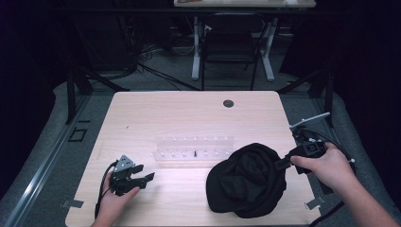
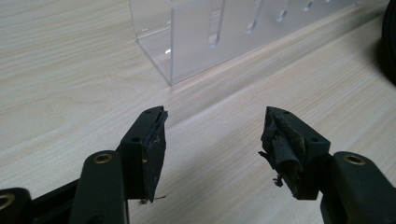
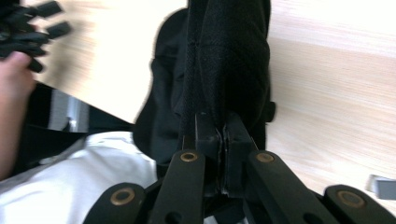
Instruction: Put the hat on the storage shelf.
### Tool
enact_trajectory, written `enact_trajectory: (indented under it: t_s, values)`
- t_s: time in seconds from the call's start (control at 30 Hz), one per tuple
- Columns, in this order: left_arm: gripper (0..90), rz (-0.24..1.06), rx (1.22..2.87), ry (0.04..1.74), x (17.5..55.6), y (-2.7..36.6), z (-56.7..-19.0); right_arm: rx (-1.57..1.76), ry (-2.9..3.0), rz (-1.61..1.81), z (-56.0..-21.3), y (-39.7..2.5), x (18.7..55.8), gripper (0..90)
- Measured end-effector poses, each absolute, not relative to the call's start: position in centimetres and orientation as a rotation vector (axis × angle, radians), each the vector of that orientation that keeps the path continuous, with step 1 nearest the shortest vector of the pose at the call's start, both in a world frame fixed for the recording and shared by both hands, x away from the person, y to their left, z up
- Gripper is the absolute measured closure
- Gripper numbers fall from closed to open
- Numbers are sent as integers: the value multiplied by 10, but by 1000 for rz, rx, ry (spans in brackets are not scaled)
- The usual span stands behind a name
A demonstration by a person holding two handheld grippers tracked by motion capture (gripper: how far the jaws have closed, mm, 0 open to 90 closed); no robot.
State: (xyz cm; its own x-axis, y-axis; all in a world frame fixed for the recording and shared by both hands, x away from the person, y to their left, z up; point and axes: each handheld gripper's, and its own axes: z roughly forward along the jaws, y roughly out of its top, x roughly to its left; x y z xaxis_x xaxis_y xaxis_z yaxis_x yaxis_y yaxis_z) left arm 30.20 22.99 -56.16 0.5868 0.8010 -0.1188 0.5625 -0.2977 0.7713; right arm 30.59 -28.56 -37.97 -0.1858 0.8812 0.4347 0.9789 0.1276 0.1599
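Lab: dark curtains (image 1: pixel 28 56), cabled floor (image 1: pixel 156 71)

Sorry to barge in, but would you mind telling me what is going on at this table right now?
A person is working at a wooden table with a gripper in each hand. The right gripper is shut on the edge of a black cap lying at the table's near right. The left gripper rests open at the near left, holding nothing. A clear acrylic rack stands in the middle of the table, beyond the cap.
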Motion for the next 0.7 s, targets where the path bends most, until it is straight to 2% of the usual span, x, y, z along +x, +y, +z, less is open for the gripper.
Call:
enact_trajectory:
  t_s: [0.7]
  values:
    - [398,370,1997,1085,302,230,-562,-1663,-1946,-847,-367,-281,301,876]
